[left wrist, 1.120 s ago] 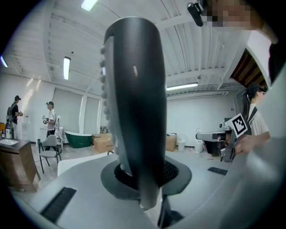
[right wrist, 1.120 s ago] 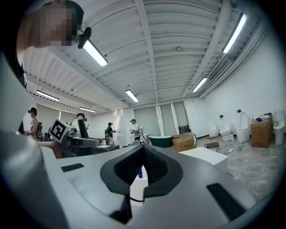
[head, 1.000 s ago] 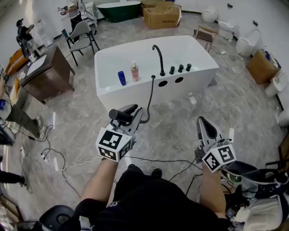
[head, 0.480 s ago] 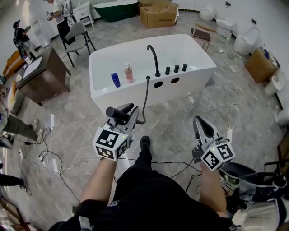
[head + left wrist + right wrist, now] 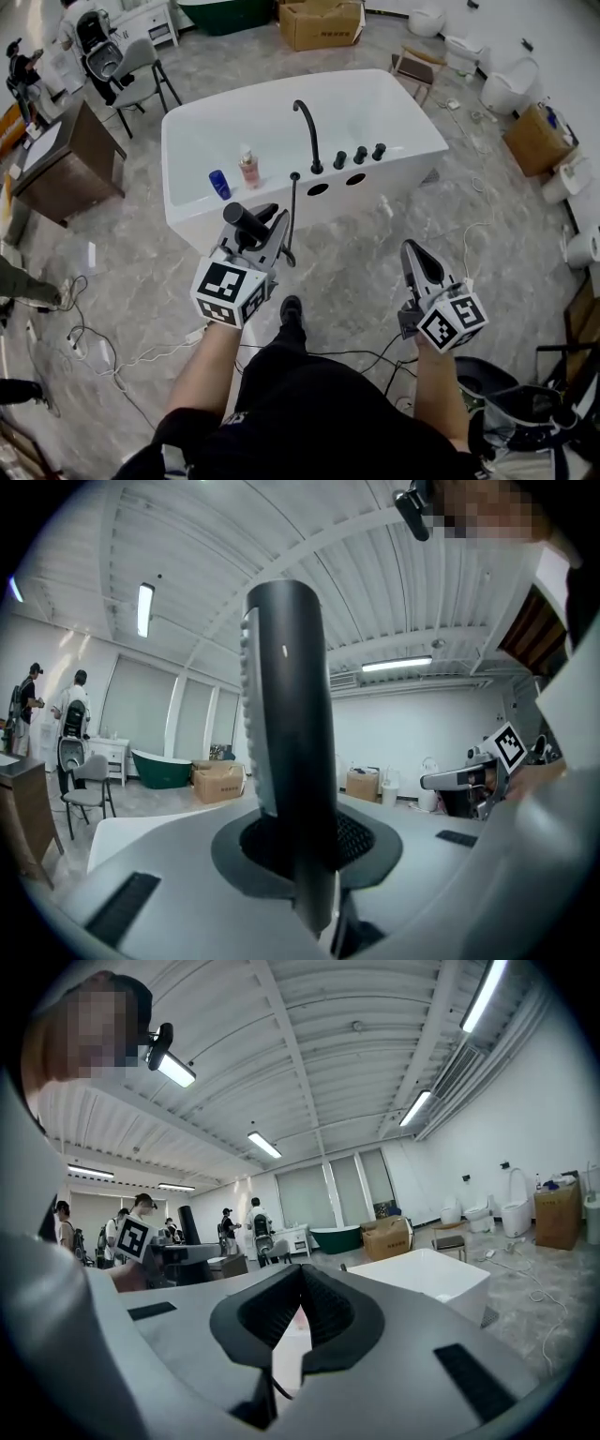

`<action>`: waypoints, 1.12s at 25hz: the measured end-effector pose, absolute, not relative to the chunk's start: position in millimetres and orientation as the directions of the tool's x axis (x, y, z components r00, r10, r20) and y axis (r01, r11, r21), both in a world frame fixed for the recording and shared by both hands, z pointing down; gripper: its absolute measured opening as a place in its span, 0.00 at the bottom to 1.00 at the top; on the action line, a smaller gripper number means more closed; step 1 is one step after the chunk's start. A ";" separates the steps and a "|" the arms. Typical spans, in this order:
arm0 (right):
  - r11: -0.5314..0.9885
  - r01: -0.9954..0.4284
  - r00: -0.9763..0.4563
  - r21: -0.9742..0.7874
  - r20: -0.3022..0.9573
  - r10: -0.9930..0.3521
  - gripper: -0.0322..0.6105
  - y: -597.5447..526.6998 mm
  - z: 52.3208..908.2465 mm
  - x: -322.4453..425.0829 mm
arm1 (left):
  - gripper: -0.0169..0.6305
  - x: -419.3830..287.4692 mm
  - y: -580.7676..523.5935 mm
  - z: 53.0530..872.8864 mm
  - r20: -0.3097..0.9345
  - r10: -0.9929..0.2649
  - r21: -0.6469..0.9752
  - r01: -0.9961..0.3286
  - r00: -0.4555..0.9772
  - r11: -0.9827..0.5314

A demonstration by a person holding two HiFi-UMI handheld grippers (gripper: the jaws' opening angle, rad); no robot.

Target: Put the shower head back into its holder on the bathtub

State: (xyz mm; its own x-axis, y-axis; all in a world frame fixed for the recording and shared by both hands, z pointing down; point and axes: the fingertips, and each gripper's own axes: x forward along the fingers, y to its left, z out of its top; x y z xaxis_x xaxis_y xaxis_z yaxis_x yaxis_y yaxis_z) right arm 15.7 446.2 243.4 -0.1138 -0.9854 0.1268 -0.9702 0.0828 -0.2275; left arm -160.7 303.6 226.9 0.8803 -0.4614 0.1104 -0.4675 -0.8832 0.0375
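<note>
Both of my grippers have come closer to the bathtub [image 5: 366, 103] than they were a second ago, and the tub now sits lower and further left in the head view, with my foot stepped forward beneath me. My left gripper [image 5: 265, 228] is clamped on the shower head [image 5: 246, 221], a dark cylinder that sticks out to the far left of the jaws; in the left gripper view it stands nearly upright between the two pads [image 5: 286, 742]. Its dark hose [image 5: 292, 211] runs from the head up to the near ledge of the tub. The shower head is in the air, near the tub's near wall but apart from it, not in any holder.

My right gripper [image 5: 412, 251] has its jaws together with nothing between them, as the right gripper view shows [image 5: 298, 1307]; it hangs over the floor, well right of the left one.

On the tub's near ledge stand a curved black faucet [image 5: 305, 131], three black knobs [image 5: 359, 155] to its right, and a blue bottle [image 5: 219, 184] and a pink bottle [image 5: 248, 167] to its left.
</note>
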 end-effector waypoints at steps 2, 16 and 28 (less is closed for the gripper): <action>0.057 -0.972 -0.097 -0.228 0.168 -0.981 0.07 414.9 245.9 24.5 | 0.15 -144.0 271.8 236.5 0.135 -0.444 0.055 -0.454 0.886 -0.889; 0.060 -0.958 -0.123 -0.282 0.212 -0.970 0.07 248.1 271.4 73.1 | 0.15 -81.2 111.2 269.7 0.202 -0.399 0.085 -0.422 0.894 -0.902; 0.211 -0.921 -0.286 -0.326 0.204 -0.936 0.07 156.0 261.8 109.5 | 0.15 -38.4 55.6 265.6 0.222 -0.492 0.079 -0.518 0.842 -0.852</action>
